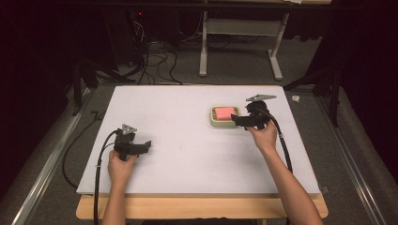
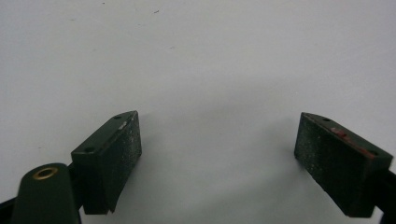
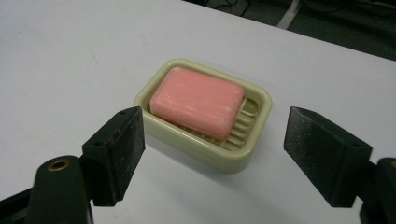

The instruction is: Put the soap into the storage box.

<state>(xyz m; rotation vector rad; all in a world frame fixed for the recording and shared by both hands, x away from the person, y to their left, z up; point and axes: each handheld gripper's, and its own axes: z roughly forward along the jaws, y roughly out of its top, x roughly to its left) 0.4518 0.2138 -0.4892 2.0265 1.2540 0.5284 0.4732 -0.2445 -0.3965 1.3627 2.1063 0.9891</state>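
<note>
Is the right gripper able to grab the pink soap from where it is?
Probably yes: the right gripper is open just short of the pink soap, which lies uncovered in its soap dish.

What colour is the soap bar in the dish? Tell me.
Pink; the soap bar lies in a pale cream soap dish, clearest in the right gripper view.

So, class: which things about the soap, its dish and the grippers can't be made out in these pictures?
- Underside of the soap: hidden by the dish, right gripper view.
- Dish ribs: mostly covered by the soap.
- Left gripper jaw gap: too small in the high view.
- Right gripper jaws: blurred against the dish, high view.
</note>
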